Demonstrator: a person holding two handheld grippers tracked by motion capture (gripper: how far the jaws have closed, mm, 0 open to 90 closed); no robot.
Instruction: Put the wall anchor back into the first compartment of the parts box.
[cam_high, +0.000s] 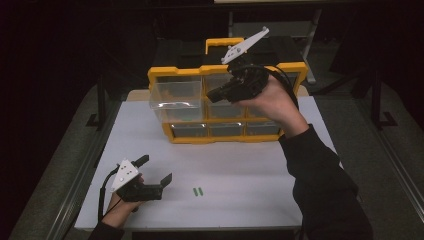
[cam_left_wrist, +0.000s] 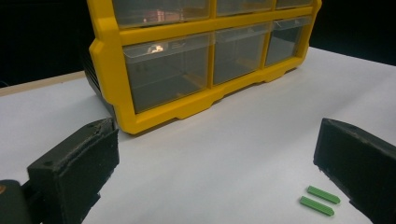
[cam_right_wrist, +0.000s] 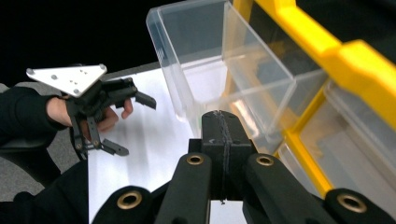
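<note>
Up on the white table (cam_high: 240, 165) stands the yellow drawer cabinet (cam_high: 176, 74), its clear top-left drawer (cam_high: 175, 94) pulled out. Just beside that drawer, the right hand-held gripper (cam_high: 216, 95) hangs with jaws pressed together, empty. Lower down, the left hand-held gripper (cam_high: 156, 170) rests spread near two green strips (cam_high: 198, 191).

**Dark room, one lit table**

From my seat I see a white table (cam_high: 240, 165) catching nearly all the light, with a pale wooden edge (cam_high: 136, 94) showing at its far left corner. Grey floor (cam_high: 55, 165) runs along both sides. Dark metal frame legs (cam_high: 101, 100) stand left and right. Beyond the table, everything falls into blackness.
</note>
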